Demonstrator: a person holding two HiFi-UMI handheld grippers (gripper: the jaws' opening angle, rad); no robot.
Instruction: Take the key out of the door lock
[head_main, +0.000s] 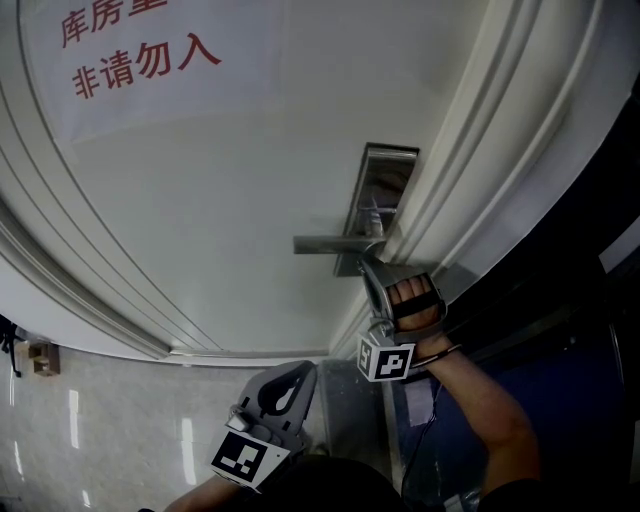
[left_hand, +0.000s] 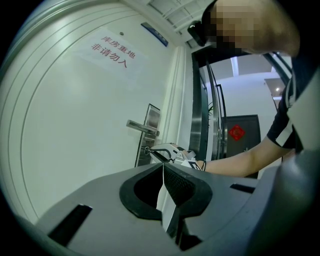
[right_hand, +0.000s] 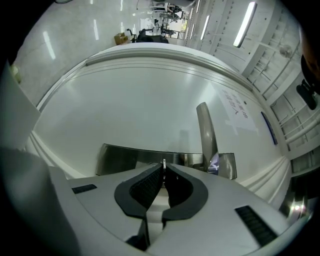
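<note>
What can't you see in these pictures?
The keyhole: hidden behind the right claw in the head view and right gripper view.
The key: only a sliver shows between that claw's tips, right gripper view.
The door sign: top line cut by the head view's edge; too small in the right gripper view.

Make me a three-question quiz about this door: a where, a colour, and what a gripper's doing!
1. The key sits: A) below the handle B) above the handle C) on the floor
2. The sign's writing is: A) blue B) red C) green
3. The right gripper's jaws are: A) wide open B) shut, empty C) shut on the key
Answers: 1 A, the left gripper view shows it under the handle; 2 B, red characters; 3 C, its jaws pinch the thin metal.
</note>
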